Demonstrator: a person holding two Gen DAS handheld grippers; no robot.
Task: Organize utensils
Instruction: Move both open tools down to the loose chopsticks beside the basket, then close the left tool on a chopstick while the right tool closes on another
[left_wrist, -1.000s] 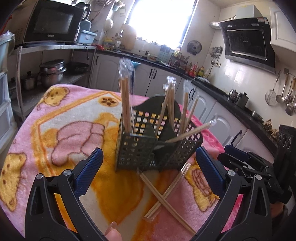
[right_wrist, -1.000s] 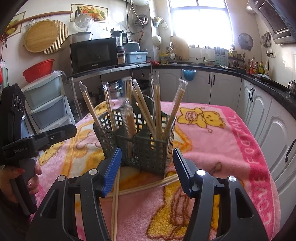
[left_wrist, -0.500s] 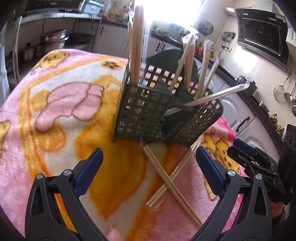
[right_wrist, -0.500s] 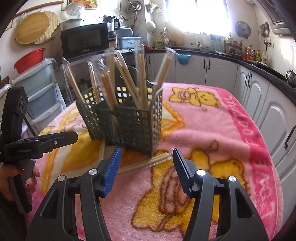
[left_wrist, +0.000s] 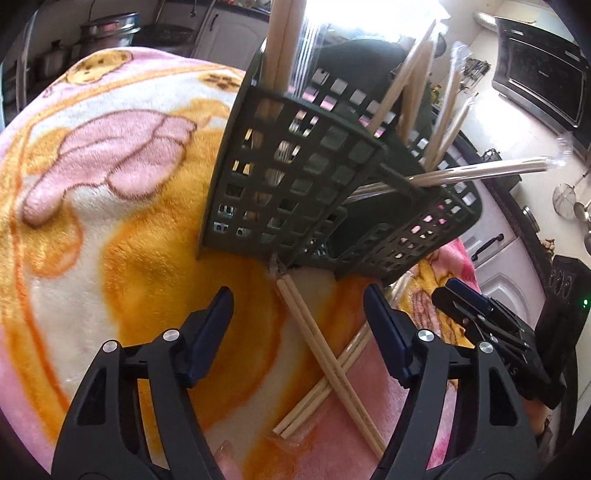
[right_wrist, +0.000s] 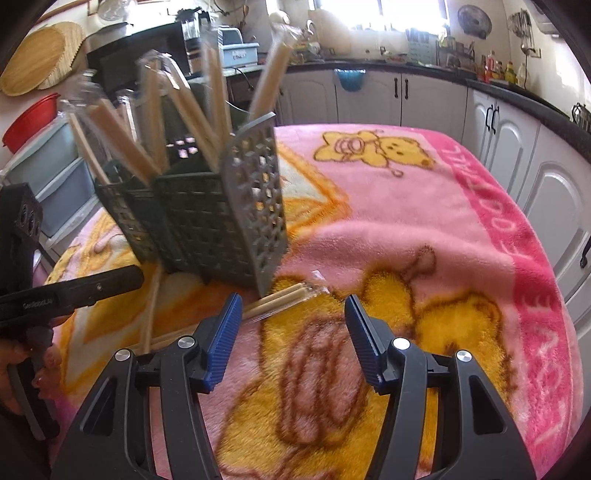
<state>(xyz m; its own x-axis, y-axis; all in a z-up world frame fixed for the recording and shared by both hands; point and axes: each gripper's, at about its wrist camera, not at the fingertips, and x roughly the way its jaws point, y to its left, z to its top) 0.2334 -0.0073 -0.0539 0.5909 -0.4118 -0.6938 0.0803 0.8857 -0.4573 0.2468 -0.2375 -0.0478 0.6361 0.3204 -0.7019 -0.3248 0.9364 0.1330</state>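
A dark green perforated utensil holder (left_wrist: 295, 184) stands on the pink and orange blanket (left_wrist: 110, 184) with several wrapped chopstick pairs standing in it; it also shows in the right wrist view (right_wrist: 207, 218). Two pairs of chopsticks (left_wrist: 325, 358) lie crossed on the blanket in front of it. My left gripper (left_wrist: 299, 317) is open and empty, low over the crossed pairs. My right gripper (right_wrist: 291, 325) is open and empty, just behind the wrapped end of one lying pair (right_wrist: 280, 299). The right gripper also shows in the left wrist view (left_wrist: 491, 328).
The blanket-covered table (right_wrist: 443, 229) ends near white kitchen cabinets (right_wrist: 517, 140) on the right. A microwave (right_wrist: 144, 48) and storage drawers (right_wrist: 55, 192) stand beyond the holder. The left gripper's body (right_wrist: 66, 295) sits at the left in the right wrist view.
Both grippers have dropped lower and moved closer to the holder and the lying chopsticks. Both stay open and empty.
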